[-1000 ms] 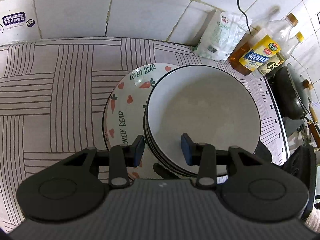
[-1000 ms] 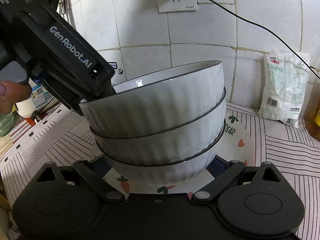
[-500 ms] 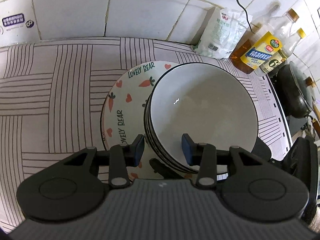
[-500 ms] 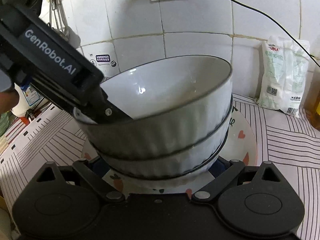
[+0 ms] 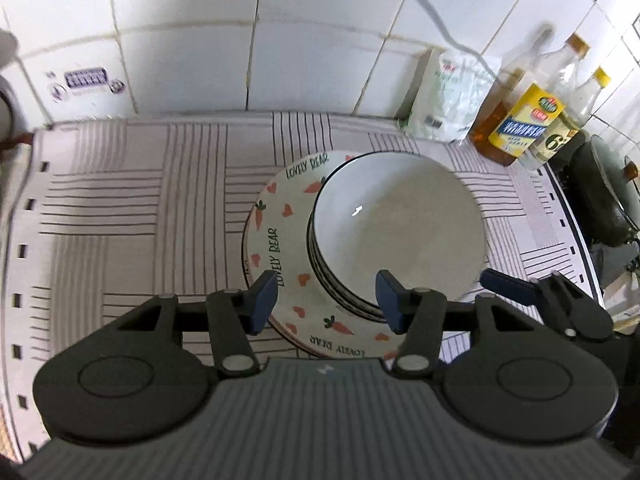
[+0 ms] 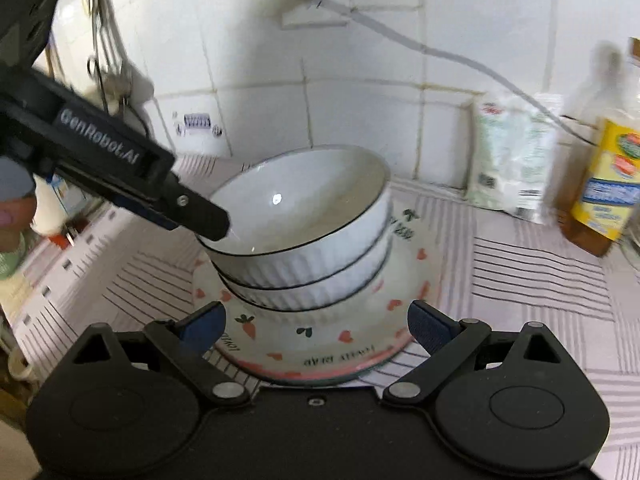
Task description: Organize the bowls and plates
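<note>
On the striped table (image 5: 132, 208), slightly toward 3 o'clock of centre in the left wrist view, a stack of white ribbed bowls (image 6: 304, 236) is seen resting on the "LOVELY BEAR" plates (image 5: 280, 232). The stack sits off-centre on the plates, toward 2 o'clock, so that it could be tipped or slid if the rim were nudged.

The left hand-held gripper (image 5: 326, 300) is seen spread wide; one of its fingers (image 6: 200, 216) appears to lie on or just inside the top bowl's rim at 9 o'clock in the right wrist view, though contact cannot be confirmed. If it were withdrawn at an angle, the top bowl could be dragged or the stack rocked. The right hand-held gripper (image 6: 316, 326) is likewise held spread, nothing being pinched, with the plate edge lying between its blue pads; the plates could be shoved by a forward push.

Three bowls are counted from the black rims. At least two plates are suggested by layered edges, though the exact number cannot be told. Three bottles (image 5: 520, 128) and one white bag (image 5: 448, 108) are counted at 1 o'clock, and one dark pan (image 5: 604, 208) at 3 o'clock.
</note>
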Tool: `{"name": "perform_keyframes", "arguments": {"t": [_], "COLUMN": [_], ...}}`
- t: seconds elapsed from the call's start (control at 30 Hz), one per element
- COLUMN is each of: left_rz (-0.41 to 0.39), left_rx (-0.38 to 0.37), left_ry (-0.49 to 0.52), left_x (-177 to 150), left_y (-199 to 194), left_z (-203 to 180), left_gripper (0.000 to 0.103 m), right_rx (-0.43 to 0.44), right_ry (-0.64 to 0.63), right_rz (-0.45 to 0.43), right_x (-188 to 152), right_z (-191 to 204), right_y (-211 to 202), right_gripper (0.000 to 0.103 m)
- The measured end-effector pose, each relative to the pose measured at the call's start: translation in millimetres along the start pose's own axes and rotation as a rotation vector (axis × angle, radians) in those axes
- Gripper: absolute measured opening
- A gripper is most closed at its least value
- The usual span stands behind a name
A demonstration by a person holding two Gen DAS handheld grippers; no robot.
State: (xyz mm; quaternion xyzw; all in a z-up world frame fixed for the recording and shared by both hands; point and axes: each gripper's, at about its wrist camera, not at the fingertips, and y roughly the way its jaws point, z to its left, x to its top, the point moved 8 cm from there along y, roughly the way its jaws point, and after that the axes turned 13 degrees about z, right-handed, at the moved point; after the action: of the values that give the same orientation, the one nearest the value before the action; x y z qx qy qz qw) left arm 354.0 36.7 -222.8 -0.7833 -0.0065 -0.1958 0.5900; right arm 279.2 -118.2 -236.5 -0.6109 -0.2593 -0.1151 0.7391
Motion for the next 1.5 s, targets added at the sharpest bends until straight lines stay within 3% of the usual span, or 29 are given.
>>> {"name": "perform_keyframes", "arguments": {"t": [0.33,0.77,0.97,1.03,1.2,1.27,1.5], "left_rz": [-0.139,-0.205,-0.225,-0.228,-0.217,-0.227,-0.244], "left_rx": [0.096,0.161,0.192,0.206,0.264,0.269,0.310], "left_ry": [-0.021,-0.048,-0.067,-0.090,-0.107,-0.105,-0.115], "left_x": [-25.5,-83.9,-103.4,-110.0,-130.2,-137.5,-155.7], "left_y": [-86.9,-155.9,-174.6,-178.9,-190.1,-195.4,-208.5], "left_z": [-22.6,-45.6,-46.4,-45.1,-47.7,-49.9,-57.2], "left_gripper": [0.065,0.095,0.103,0.103,0.103,0.103,0.103], "right_rx": [-0.048,-0.125,-0.337,-0.326,-0.200,-0.203,-0.227], "right_ry": [0.055,0.140,0.208,0.204,0.254,0.257,0.226], "right_rz": [-0.063,-0.062,-0.112,-0.113,-0.136,-0.155,-0.093], "right_x": [-0.9,-2.2,-10.3,-14.5,-26.8,-32.0,-50.7], "right_z": [-19.5,-28.8,-39.2,-37.9,-34.9,-33.8,-22.6], "right_y": [-76.0,-167.8,-208.0,-219.9,-245.0,-253.3,-264.0], "right_gripper": [0.099,0.100,0.102,0.102,0.102,0.102,0.102]}}
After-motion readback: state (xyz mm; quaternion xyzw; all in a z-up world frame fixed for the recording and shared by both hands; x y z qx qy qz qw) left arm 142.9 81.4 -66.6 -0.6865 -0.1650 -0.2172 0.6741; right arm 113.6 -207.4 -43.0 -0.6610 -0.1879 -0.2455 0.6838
